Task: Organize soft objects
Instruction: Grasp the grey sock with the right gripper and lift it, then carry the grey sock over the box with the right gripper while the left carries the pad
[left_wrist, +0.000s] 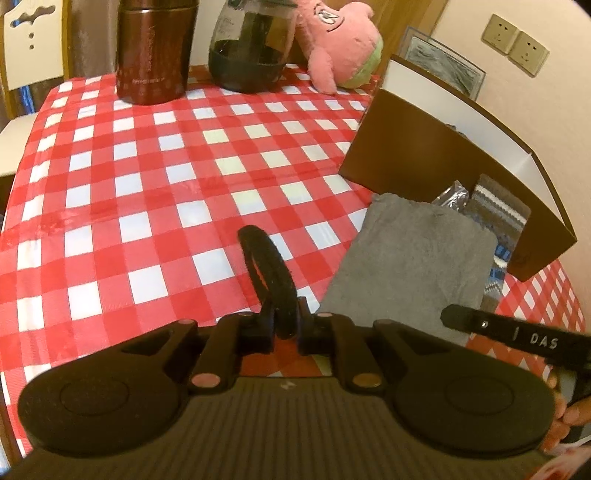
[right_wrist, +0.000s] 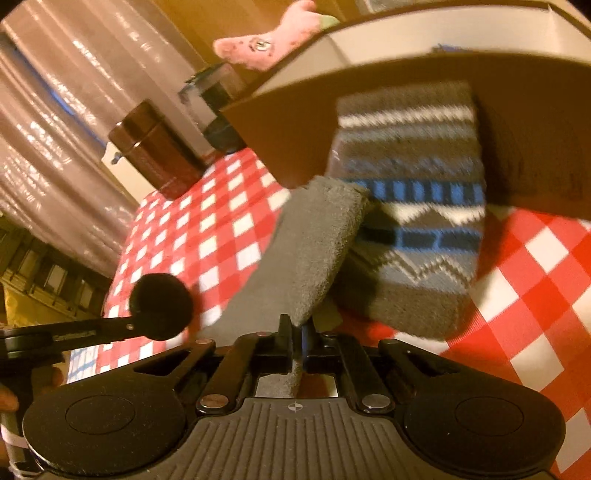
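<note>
While the left gripper (left_wrist: 282, 325) pinches one black hair loop (left_wrist: 267, 266), the right gripper (right_wrist: 297, 345) is clamped on one grey towel (right_wrist: 314, 236) at five o'clock on the checked tablecloth (left_wrist: 147, 184), overlapping one patterned sock (right_wrist: 410, 206) in the brown box (left_wrist: 406, 147); one pink plush (left_wrist: 340, 40) sits at twelve.

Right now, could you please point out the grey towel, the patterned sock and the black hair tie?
grey towel (left_wrist: 413, 258): left wrist view, middle of its folded top.
patterned sock (right_wrist: 417, 236): right wrist view, its blue band.
black hair tie (left_wrist: 275, 271): left wrist view, loop's right strand.
</note>
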